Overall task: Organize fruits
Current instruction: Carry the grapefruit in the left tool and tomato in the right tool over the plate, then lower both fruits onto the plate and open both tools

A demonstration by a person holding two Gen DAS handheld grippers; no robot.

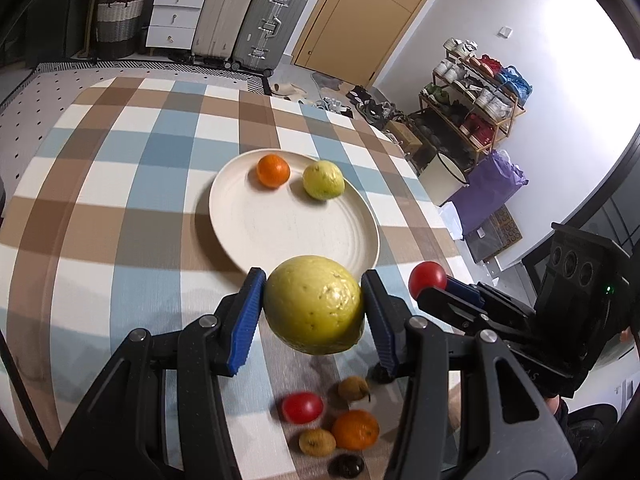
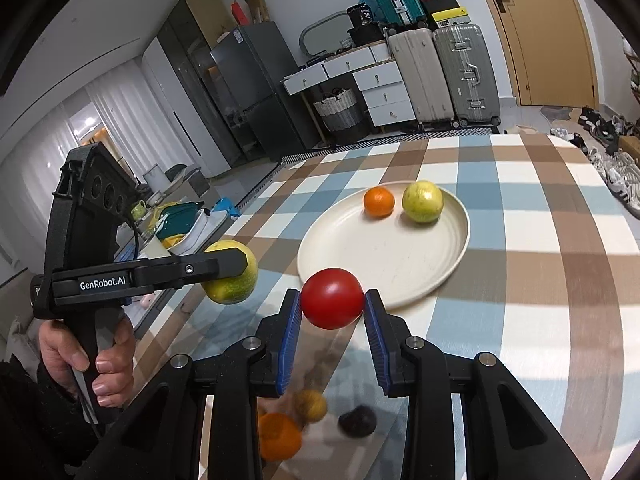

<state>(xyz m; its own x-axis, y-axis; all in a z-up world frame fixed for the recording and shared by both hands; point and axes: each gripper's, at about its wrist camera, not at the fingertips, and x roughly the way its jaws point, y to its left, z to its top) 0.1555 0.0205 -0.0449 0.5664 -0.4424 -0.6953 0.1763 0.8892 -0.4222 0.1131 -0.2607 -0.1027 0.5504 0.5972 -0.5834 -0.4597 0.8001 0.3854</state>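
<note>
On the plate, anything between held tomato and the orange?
Nothing: bare cream plate separates the red tomato from the small orange, right wrist view.

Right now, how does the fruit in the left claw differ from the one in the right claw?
The left claw holds a yellow-green fruit; the right claw holds a red fruit. The yellow-green fruit looks larger, dull and speckled; the red fruit looks smaller, smooth and glossy. Both are round, pinched between blue pads, and lifted off the table short of the plate.
</note>
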